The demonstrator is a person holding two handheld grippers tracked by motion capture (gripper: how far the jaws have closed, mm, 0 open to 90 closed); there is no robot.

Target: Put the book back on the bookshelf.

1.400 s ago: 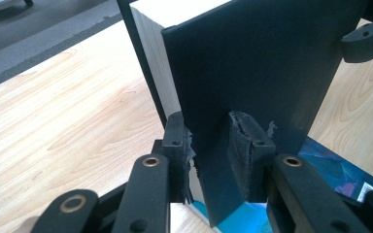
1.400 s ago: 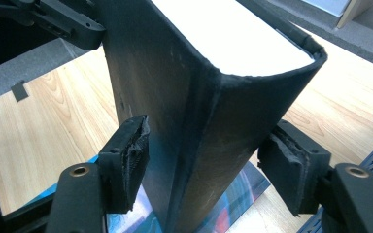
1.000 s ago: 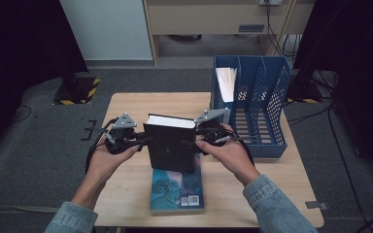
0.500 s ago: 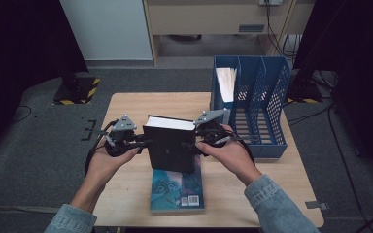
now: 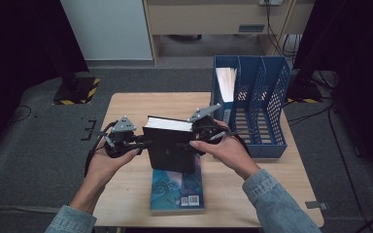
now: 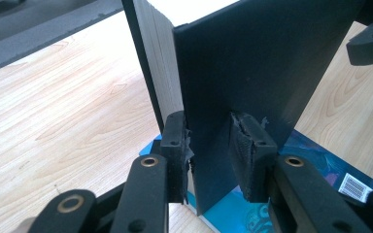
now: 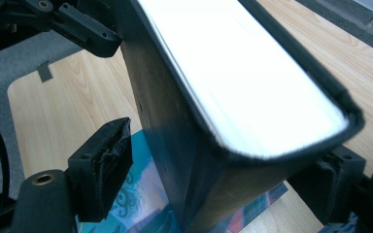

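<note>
A: Two books in play. Your black book (image 5: 171,145) stands upright on top of the teal book (image 5: 178,188), which lies flat near the front edge of the bench (image 5: 126,104).

B: And two hand-held grippers, one at each end of the black book. Your left hand-held gripper (image 5: 144,143) has its pads clamped on the front cover's edge; in the left gripper view the cover (image 6: 252,73) sits squeezed between the pads (image 6: 245,145), with the page block outside the near pad.

A: Your right hand-held gripper (image 5: 194,141) is different. Its jaws have just been opening. In the right gripper view the spine end of the black book (image 7: 252,97) is between them, but the left pad (image 7: 104,160) stands clear of the cover. So it's apart, not gripping.

B: One blue file rack (image 5: 260,111) at the right of the bench, three slots by my count. One stack of white paper (image 5: 226,82) stands in its leftmost slot.

A: The rack is just beside your right hand (image 5: 226,150).
</note>
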